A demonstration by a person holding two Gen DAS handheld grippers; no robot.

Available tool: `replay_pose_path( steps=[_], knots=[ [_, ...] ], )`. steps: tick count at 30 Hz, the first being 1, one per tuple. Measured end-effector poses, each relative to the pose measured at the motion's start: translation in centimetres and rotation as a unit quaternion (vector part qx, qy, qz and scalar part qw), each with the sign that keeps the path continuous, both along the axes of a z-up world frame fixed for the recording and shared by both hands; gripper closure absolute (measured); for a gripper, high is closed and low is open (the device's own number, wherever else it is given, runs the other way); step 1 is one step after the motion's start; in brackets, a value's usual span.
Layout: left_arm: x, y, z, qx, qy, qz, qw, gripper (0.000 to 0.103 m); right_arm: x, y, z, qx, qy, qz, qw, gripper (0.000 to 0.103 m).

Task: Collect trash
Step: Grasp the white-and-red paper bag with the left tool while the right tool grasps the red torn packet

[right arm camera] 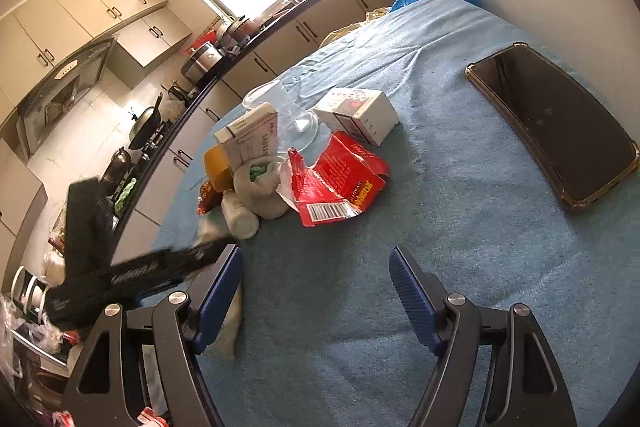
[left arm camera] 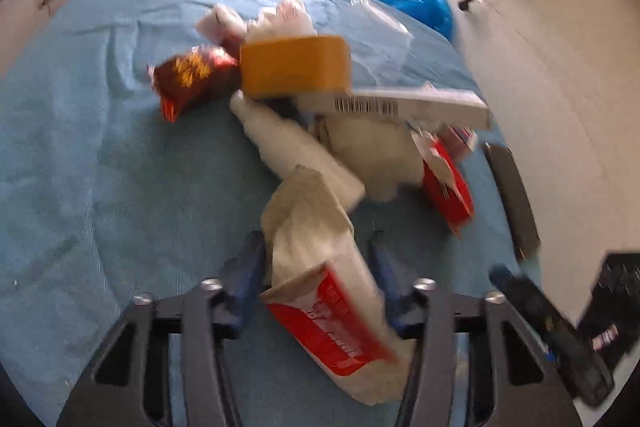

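Left gripper (left arm camera: 320, 283) down over the blue cloth (left arm camera: 100, 167), blue pads partly closed around a crumpled white wrapper with red print (left arm camera: 320, 291) (blurred, so actual pressure on it cannot be told). Beyond it, piled together on the cloth: a white bottle (left arm camera: 276, 139), a roll of tan tape (left arm camera: 296, 71), a red-brown snack packet (left arm camera: 192, 79), a barcoded white box (left arm camera: 400, 105), a torn red carton (right arm camera: 340, 179). Right gripper (right arm camera: 316, 291) wide apart, holding nothing, above bare cloth short of the pile. Black phone (right arm camera: 556, 123) flat near the cloth's edge, well apart from the trash.
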State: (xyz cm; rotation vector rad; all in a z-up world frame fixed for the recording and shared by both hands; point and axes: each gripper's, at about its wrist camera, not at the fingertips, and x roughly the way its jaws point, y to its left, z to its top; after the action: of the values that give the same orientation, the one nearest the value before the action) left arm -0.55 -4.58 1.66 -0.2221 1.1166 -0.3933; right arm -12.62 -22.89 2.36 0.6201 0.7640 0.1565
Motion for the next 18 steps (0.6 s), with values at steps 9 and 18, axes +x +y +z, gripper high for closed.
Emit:
replay_pose_path(
  steps=[9, 18],
  knots=[
    [-4.4, 4.1, 1.5, 0.023, -0.03, -0.043, 0.9984, 0.067, 0.4, 1.1, -0.4, -0.012, 0.019, 0.005, 1.0, 0.023],
    [-6.0, 4.7, 0.2, -0.013, -0.016, -0.041, 0.9989, 0.056, 4.6, 4.2, 1.5, -0.148, 0.024, 0.023, 0.988, 0.023]
  ],
)
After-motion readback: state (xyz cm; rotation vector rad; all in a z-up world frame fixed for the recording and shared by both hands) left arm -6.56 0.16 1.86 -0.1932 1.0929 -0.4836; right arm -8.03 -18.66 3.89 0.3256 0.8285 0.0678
